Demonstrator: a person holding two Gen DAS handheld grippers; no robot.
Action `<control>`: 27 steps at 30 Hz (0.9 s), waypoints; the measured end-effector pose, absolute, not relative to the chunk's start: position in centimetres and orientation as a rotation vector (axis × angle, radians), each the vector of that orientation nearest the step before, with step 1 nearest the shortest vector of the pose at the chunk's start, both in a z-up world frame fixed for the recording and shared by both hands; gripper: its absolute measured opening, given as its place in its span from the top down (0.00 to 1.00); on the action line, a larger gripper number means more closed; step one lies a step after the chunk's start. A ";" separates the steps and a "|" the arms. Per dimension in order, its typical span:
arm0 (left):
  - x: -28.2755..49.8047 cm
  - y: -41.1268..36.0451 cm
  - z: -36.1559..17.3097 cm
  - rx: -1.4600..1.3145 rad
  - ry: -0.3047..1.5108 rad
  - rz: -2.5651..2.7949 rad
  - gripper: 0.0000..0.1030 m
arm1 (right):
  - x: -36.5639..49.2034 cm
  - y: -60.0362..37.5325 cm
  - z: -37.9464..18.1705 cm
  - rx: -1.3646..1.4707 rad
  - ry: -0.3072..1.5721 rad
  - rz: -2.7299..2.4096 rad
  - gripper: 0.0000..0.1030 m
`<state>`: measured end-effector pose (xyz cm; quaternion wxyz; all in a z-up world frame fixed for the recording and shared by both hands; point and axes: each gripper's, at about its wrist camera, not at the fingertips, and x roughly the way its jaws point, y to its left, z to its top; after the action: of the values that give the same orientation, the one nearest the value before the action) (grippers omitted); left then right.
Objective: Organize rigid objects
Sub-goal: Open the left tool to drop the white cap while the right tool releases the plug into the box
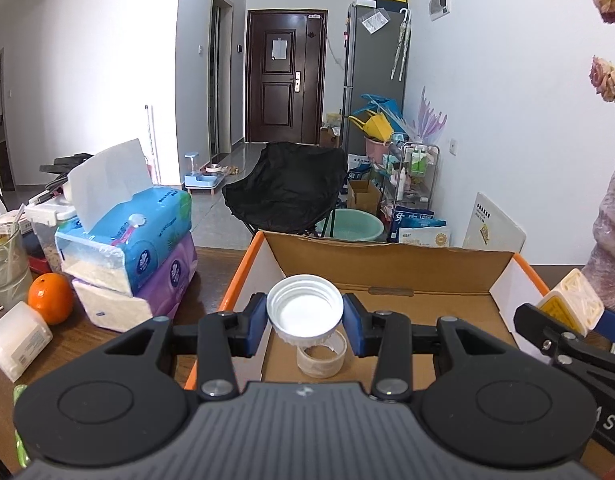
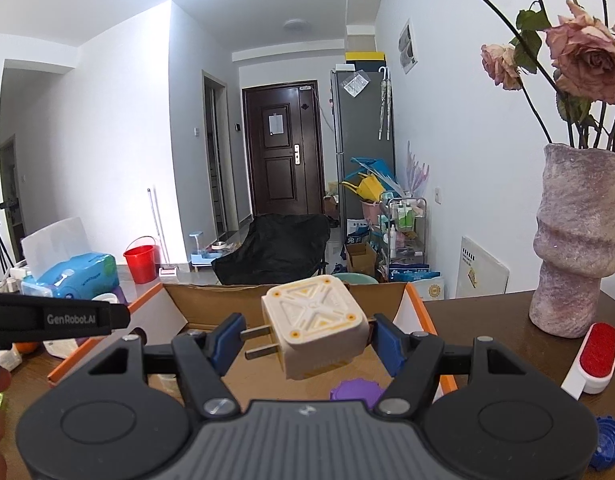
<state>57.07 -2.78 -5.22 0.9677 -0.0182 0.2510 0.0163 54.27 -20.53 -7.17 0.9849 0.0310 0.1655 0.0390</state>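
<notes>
My left gripper (image 1: 304, 322) is shut on a white screw cap (image 1: 304, 309), hollow side facing me, held above the open cardboard box (image 1: 419, 272) with orange edges. A roll of clear tape (image 1: 321, 357) lies on the box floor just below the cap. My right gripper (image 2: 307, 340) is shut on a cream plug adapter (image 2: 317, 324), its two metal prongs pointing left, over the same box (image 2: 211, 300). A purple lid (image 2: 357, 393) lies in the box under it. In the left wrist view the right gripper and adapter (image 1: 571, 300) show at the box's right rim.
Stacked tissue packs (image 1: 135, 248), an orange (image 1: 50, 298), a glass (image 1: 5, 260) and a white container (image 1: 17, 340) stand left of the box. To the right are a vase of dried roses (image 2: 575, 240), a red lint brush (image 2: 597, 354) and a blue cap (image 2: 609, 442) on the wooden table.
</notes>
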 end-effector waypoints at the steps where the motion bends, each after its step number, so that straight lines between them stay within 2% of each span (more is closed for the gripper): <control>1: 57.3 -2.8 -5.3 -0.034 0.510 0.035 0.60 | 54.4 -20.5 -7.2 0.061 0.333 0.078 0.34; 24: 61.2 -2.3 -8.1 0.009 0.605 0.049 0.60 | 57.6 -20.7 -8.9 0.046 0.409 0.084 0.34; 26: 61.3 -2.3 -8.3 0.009 0.614 0.048 0.56 | 57.7 -20.7 -8.9 0.044 0.419 0.082 0.33; 27: 61.3 -2.3 -8.4 0.006 0.619 0.047 0.46 | 57.8 -20.8 -8.9 0.047 0.423 0.081 0.33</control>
<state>61.30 -2.26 -8.37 0.9522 0.0030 0.3046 0.0233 57.77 -20.80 -8.94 0.9766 0.0231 0.2100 0.0399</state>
